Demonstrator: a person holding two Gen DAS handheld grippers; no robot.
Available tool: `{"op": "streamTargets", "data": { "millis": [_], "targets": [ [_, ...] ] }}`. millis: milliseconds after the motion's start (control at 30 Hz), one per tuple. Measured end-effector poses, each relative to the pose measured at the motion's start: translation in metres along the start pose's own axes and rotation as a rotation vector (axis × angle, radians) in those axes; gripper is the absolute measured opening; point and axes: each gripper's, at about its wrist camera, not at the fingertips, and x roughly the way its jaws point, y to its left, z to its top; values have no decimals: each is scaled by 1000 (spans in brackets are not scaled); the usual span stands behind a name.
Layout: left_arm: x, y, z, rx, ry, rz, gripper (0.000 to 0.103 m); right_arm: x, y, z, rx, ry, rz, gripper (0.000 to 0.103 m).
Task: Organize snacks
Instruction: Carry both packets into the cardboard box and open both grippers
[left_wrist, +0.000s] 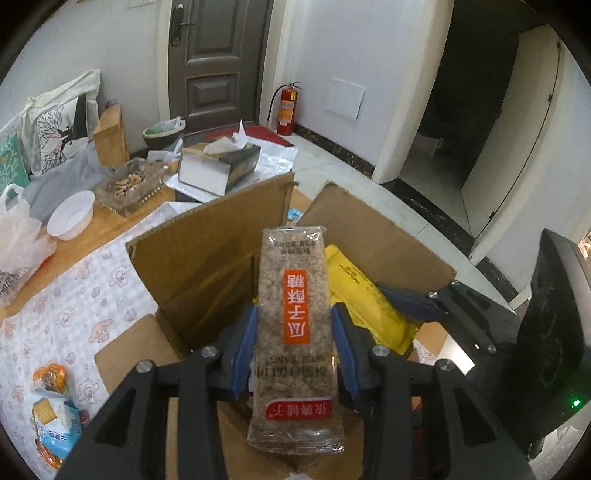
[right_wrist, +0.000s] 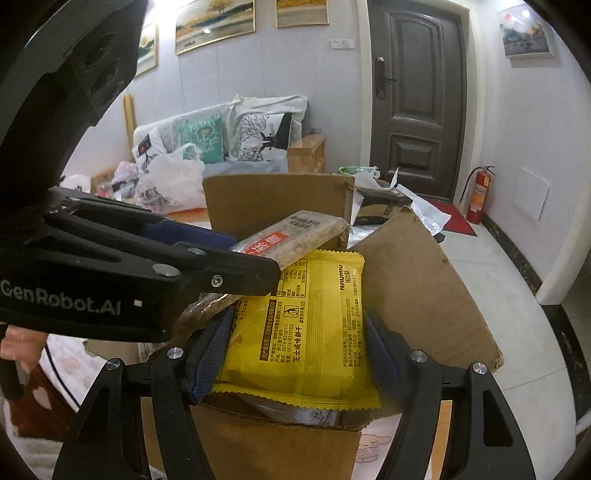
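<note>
Two packets are in hand at once, one per gripper. The left gripper (left_wrist: 293, 343) has its blue pads (left_wrist: 245, 343) pinching the long sides of a clear-wrapped seed brittle bar (left_wrist: 295, 325) with an orange label, held lengthwise so it sticks out past the fingertips over the cardboard box (left_wrist: 207, 266). The right gripper (right_wrist: 295, 350) has its jaws set wider, pressed onto both edges of a yellow cracker packet (right_wrist: 310, 325), which hangs just above the box's open mouth, beside and slightly under the brittle bar.

Both packets sit over the box with its flaps (right_wrist: 417, 280) standing up, so each looks ready to be lowered in. Down inside, below the yellow packet, something printed shows through the gap; it is probably a snack already stowed, though the right wrist view is too cramped to be sure.

Farther out on the patterned tablecloth (left_wrist: 66, 295), a blue-and-white biscuit pack (left_wrist: 55, 421) and an orange-wrapped snack (left_wrist: 50, 376) lie beside the box, not yet collected. Judging by that, the job is partway through: two items are about to go in, and at least two more wait on the table. A tissue box (left_wrist: 218, 166), a white bowl (left_wrist: 70, 214) and a glass tray (left_wrist: 129, 184) sit beyond, not part of the sorting.
</note>
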Motion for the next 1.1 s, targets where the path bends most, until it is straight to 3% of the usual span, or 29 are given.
{"op": "streamTargets", "data": {
  "millis": [300, 667, 900, 1100],
  "targets": [
    [12, 9, 3, -6, 22, 18, 38, -2, 6, 0, -7, -5, -5, 66],
    [-8, 16, -1, -17, -16, 1, 42, -11, 8, 0, -3, 3, -36, 66],
    [-43, 33, -15, -45, -76, 1, 47, -21, 25, 5, -25, -16, -22, 66],
    [-83, 61, -38, -70, -128, 50, 50, -29, 61, 16, -47, -47, 67, 66]
  ]
}}
